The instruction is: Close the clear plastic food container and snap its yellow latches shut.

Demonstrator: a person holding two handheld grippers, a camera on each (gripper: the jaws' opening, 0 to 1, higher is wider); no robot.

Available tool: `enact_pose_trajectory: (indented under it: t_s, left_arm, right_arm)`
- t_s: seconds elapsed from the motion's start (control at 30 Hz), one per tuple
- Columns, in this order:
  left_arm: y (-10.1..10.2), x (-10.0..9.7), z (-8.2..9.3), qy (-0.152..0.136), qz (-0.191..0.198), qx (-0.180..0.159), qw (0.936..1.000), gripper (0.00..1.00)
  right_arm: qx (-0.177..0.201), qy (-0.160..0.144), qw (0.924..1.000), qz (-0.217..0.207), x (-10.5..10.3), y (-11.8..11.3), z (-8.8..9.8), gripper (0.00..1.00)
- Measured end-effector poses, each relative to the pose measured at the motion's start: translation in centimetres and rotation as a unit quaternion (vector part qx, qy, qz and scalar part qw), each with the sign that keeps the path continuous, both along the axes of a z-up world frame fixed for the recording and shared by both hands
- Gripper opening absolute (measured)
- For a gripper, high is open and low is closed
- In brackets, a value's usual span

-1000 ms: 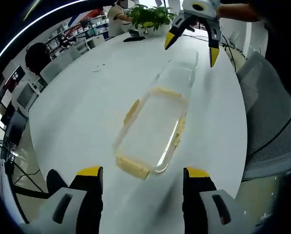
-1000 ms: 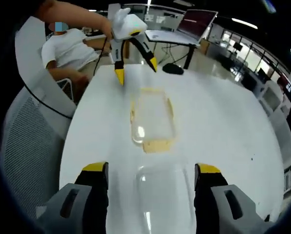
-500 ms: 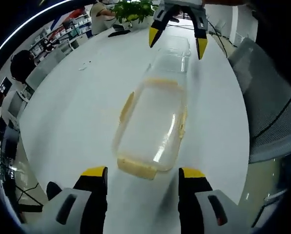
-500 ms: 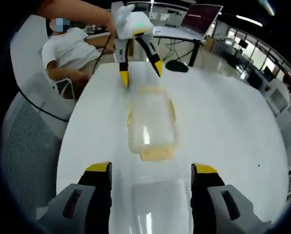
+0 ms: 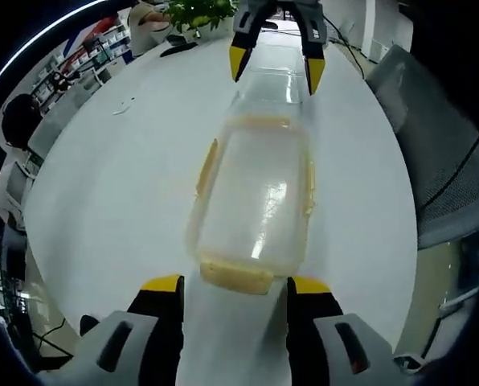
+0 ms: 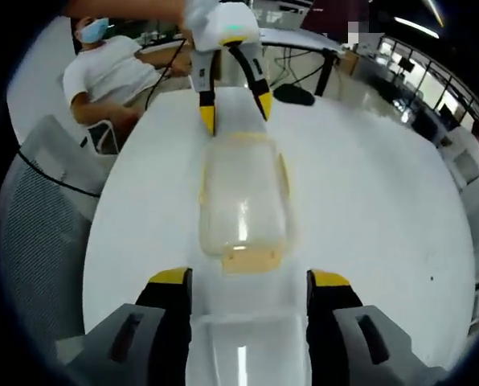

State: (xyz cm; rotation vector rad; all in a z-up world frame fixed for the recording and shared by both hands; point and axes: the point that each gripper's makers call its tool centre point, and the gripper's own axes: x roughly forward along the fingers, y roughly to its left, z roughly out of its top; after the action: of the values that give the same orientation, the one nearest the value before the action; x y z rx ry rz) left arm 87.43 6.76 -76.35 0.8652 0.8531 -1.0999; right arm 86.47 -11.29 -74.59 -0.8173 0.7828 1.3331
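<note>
White round worktop (image 5: 119,185). Grey mesh chair (image 6: 42,233) beside it. Potted plant (image 5: 195,12) at far edge. Seated person in white shirt (image 6: 115,72) nearby.

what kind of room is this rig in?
Most likely an open-plan office or lab: a large white oval meeting table, a grey mesh office chair beside it, a green potted plant at the far end, and desks with a dark monitor behind.

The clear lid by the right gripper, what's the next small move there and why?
Probably shut the right gripper on the clear lid. Its jaws stand open either side of the lid, which lies flat on the white table, apart from the container, so it must be picked up first.
</note>
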Motion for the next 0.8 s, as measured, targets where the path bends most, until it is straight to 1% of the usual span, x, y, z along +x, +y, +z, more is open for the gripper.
enact_pose_trajectory:
  t_s: [0.3, 0.4, 0.63, 0.73, 0.77, 0.8]
  left_arm:
    - [-0.1, 0.3, -0.6, 0.007, -0.017, 0.007, 0.9998, 0.40]
    - [0.0, 0.5, -0.8, 0.009, -0.021, 0.009, 0.9997, 0.39]
    - [-0.1, 0.3, -1.2, 0.017, -0.038, 0.013, 0.9991, 0.38]
    - [-0.1, 0.1, -1.5, 0.023, -0.052, 0.022, 0.9981, 0.38]
    - [-0.3, 0.0, -1.5, 0.027, -0.053, 0.016, 0.9981, 0.37]
    - [-0.2, 0.1, -1.5, 0.028, -0.054, 0.020, 0.9979, 0.37]
  right_arm:
    - [-0.018, 0.003, 0.9998, 0.010, 0.2, 1.4, -1.3, 0.48]
    - [-0.037, -0.003, 0.9991, 0.021, 0.3, 1.3, -2.1, 0.47]
    - [-0.051, 0.000, 0.9983, 0.029, 0.4, 1.6, -3.0, 0.46]
    - [-0.063, 0.002, 0.9974, 0.034, 0.3, 1.5, -3.5, 0.46]
    - [-0.065, 0.002, 0.9973, 0.034, 0.3, 1.5, -3.6, 0.46]
    - [-0.066, 0.003, 0.9972, 0.035, 0.2, 1.5, -3.7, 0.46]
